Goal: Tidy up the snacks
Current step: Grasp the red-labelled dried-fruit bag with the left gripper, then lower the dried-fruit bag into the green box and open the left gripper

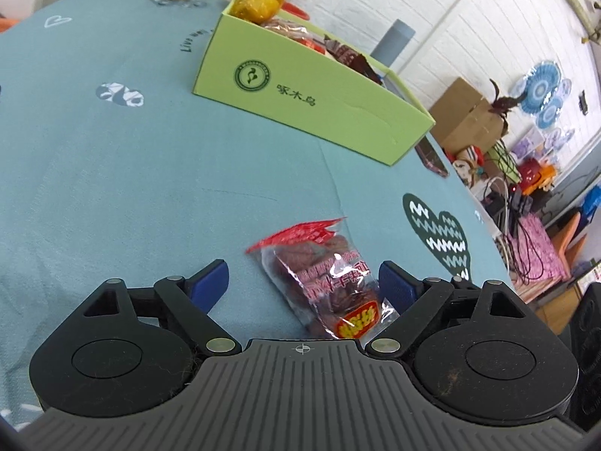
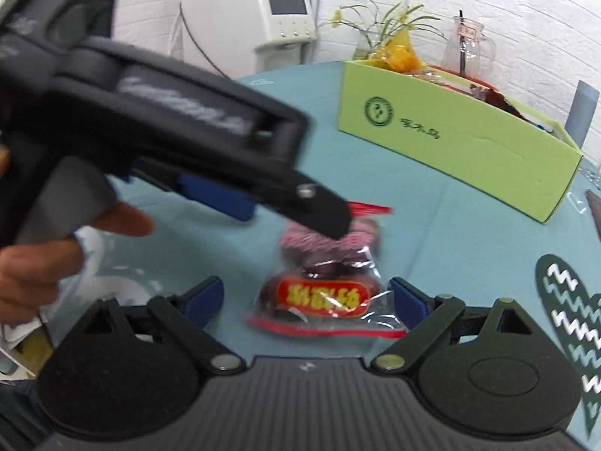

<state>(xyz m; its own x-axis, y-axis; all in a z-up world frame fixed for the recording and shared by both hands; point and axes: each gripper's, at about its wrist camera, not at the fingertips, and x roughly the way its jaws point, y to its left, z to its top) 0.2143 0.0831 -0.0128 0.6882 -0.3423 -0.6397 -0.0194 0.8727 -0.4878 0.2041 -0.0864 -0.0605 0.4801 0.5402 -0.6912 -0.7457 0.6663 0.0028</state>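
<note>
My left gripper (image 1: 302, 282) stands wide, pressing nothing, and my right gripper (image 2: 306, 297) gapes equally wide. The clear snack packet (image 1: 325, 285) lies flat on the teal tablecloth (image 1: 131, 173) between both pairs of pads, near the green box (image 1: 311, 94) of snacks.

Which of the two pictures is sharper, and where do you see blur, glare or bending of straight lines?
Left wrist view: sharp; glare glints on the clear plastic snack packet with red seal; the fisheye bends the light green cardboard box and the teal tablecloth. Right wrist view: softer; the black left gripper crossing the frame is smeared, and the same packet looks slightly blurred.
</note>
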